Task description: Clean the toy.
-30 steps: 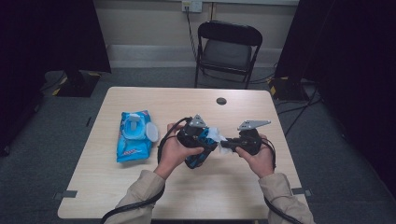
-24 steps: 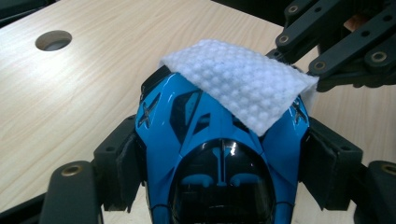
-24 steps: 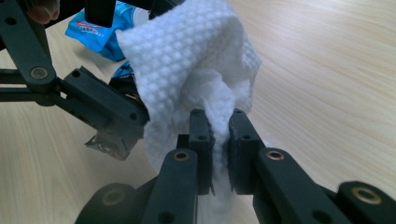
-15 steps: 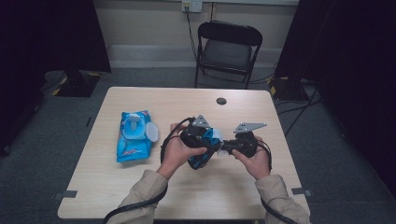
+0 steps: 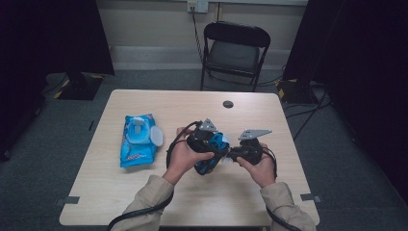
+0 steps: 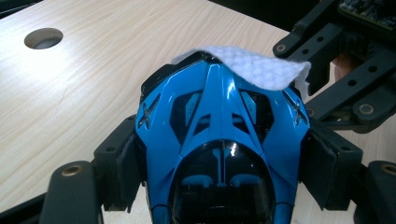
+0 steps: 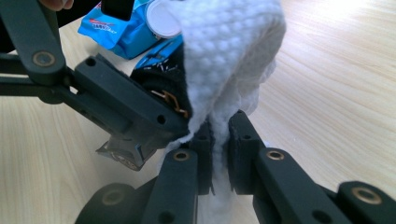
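I am holding the blue toy car (image 6: 219, 140) in my left gripper (image 5: 208, 144), above the table (image 5: 159, 192) a little toward 4 o'clock of its centre. In the left gripper view the jaws are clamping the car's two flanks, with the pads (image 6: 128, 163) pressing the blue shell; the car's near end is running off the bottom edge at 6 o'clock, so I cannot tell how long it is.

My right gripper (image 5: 240, 153) is sitting just at 3 o'clock of the left one in the high view. In the right gripper view its jaws are pinching together on a white wipe (image 7: 224, 70), with only the cloth between them. The wipe is rising from the jaws toward 12 o'clock and folding over the car's far end; its top is cut off by the frame. In the left gripper view the same wipe (image 6: 261, 65) is lying on the car's far tip at 1 o'clock, touching it.

Much of the car is hiding behind the left gripper's black linkage in the right gripper view; only a dark patch and a brass-coloured clip are showing, and I cannot make out which part that is.

The blue wipe packet (image 5: 137, 144) is lying at 9 o'clock of my hands, well apart, lid flipped open. Its print is too small to read. A dark round hole (image 5: 228, 104) is sitting at 12 o'clock.
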